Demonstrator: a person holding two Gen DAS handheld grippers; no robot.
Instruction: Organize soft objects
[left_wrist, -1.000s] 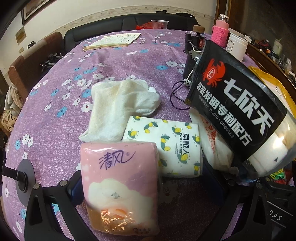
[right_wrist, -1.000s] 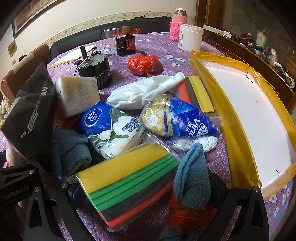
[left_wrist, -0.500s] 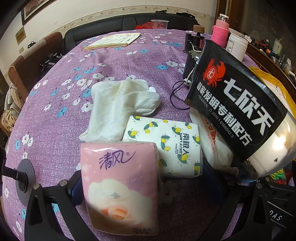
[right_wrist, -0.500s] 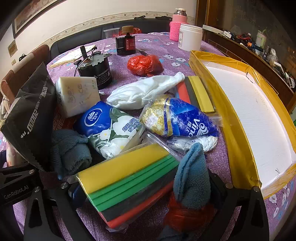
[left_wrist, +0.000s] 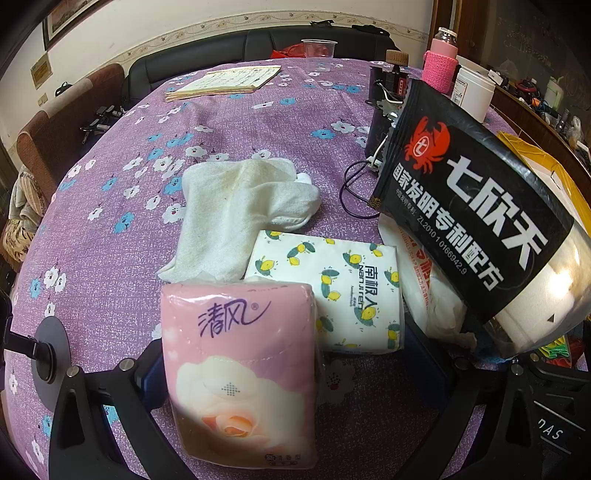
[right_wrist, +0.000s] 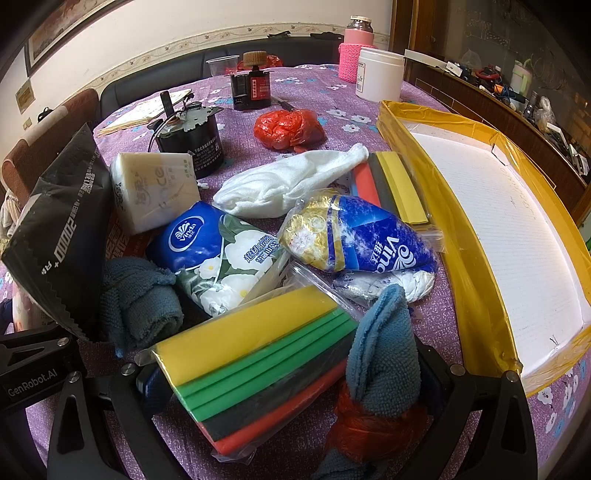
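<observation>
Our left gripper (left_wrist: 291, 373) is spread wide, its fingers either side of a pink tissue pack (left_wrist: 240, 369) printed 清风, which lies on the purple cloth (left_wrist: 110, 221) against the left finger; no pinch shows. At 12 o'clock from the pack lies a white towel (left_wrist: 240, 206), and at 2 o'clock a lemon-print pack (left_wrist: 332, 288) marked "nanjiren". At 3 o'clock leans a black bag (left_wrist: 469, 218) with a red crab logo, 七欣天 and "ZL2010 1 0166942.9".

Our right gripper (right_wrist: 288, 373) is also wide open, straddling a bagged stack of foam sheets (right_wrist: 258, 362), yellow on top, and a blue cloth (right_wrist: 384, 347). At 12 o'clock sit two blue packs, both reading "Vinda": one with white flowers (right_wrist: 221, 254), one with gold (right_wrist: 358, 236). A yellow tray (right_wrist: 461, 236) runs along 3 o'clock. At 9 o'clock, the left gripper's body reads "GenRobot.AI".
</observation>
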